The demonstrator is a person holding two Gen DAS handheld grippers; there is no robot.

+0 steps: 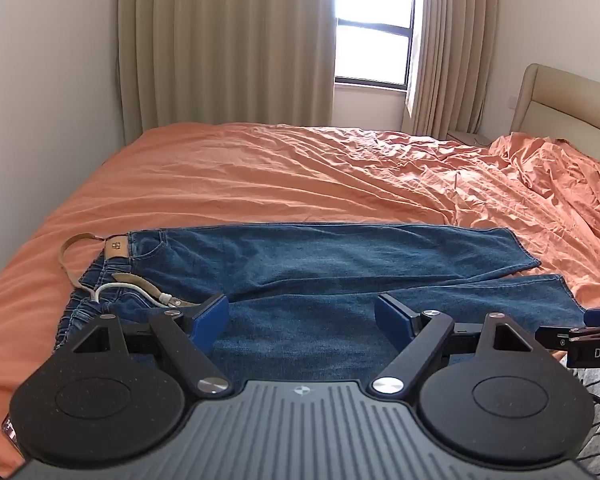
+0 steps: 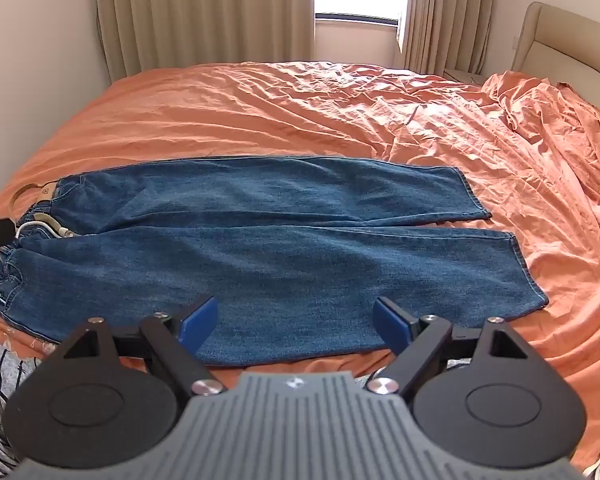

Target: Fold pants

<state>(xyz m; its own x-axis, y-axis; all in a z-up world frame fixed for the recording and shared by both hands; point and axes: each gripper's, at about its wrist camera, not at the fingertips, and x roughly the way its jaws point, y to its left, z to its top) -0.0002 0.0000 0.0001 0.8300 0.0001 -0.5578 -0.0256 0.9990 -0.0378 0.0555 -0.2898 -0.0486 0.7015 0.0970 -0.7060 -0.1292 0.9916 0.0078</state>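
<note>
Left wrist view: left hand-held gripper (image 1: pixel 302 314) has its blue pads spread wide with nothing between them, poised over the near leg of the jeans (image 1: pixel 340 268).
Right wrist view: right hand-held gripper (image 2: pixel 296 322) also stands wide apart and empty, above the near edge of the jeans (image 2: pixel 260 248).
Hidden or cut off: the left view's gripper body covers the jeans' near edge; only a tip of the right hand-held gripper (image 1: pixel 588 334) shows at that frame's right side.
Hard to make out: the tan patch (image 1: pixel 117 247) at the waistband carries a mark too small to read.
Jeans position: flat on the orange bed sheet (image 2: pixel 300 112), both legs side by side.
Long axis: left to right, waistband left, hems right.
Belt: tan belt (image 1: pixel 74 256) loops off the waistband onto the sheet.
White cord: a white cord (image 1: pixel 132 290) lies across the waist opening.
Background: beige curtains (image 1: pixel 228 40) flank a bright window (image 1: pixel 374 24).
</note>
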